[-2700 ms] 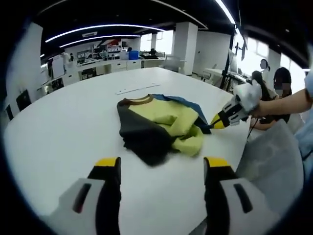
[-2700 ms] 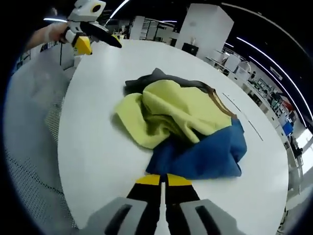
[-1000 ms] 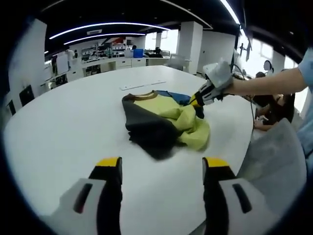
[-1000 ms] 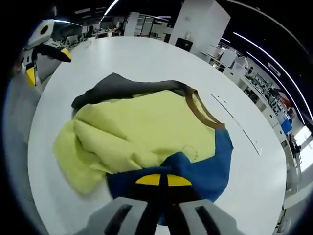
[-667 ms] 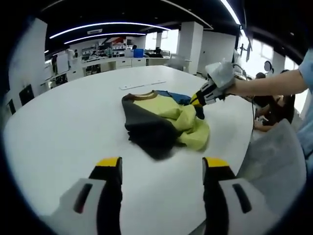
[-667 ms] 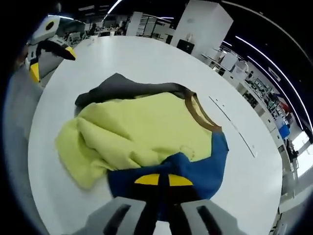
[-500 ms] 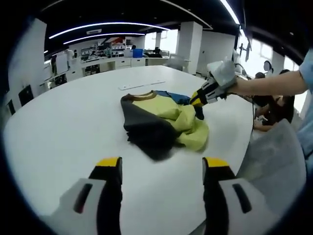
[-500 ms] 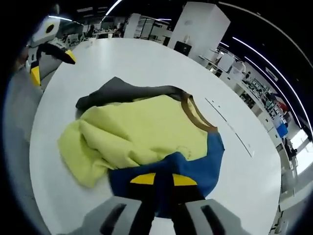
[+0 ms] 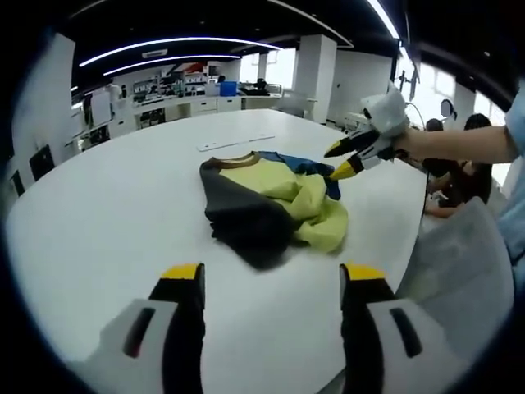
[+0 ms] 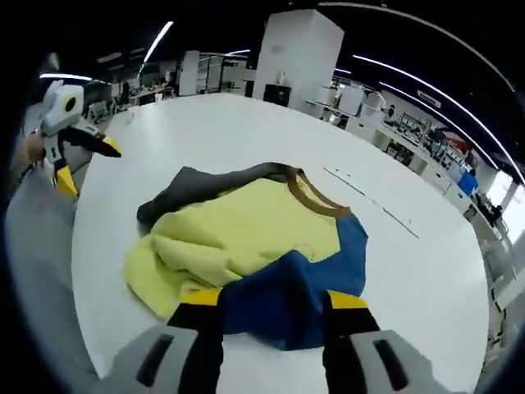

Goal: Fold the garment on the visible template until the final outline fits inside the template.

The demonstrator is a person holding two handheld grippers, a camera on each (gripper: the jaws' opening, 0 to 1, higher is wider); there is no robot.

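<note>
Right tool (image 10: 274, 305) released, above garment (image 10: 254, 254)

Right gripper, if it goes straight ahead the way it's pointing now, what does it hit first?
Most likely the garment: its blue part lies right between and beyond the open jaws of the right gripper, on the white table. Depth is unclear, so how near the gripper is to the cloth is hard to tell.

White table (image 9: 98, 213), one garment on it.
I see a crumpled sweater (image 9: 267, 201) of yellow, grey and blue lying on it, thin template lines (image 10: 369, 207) just beyond.
</note>
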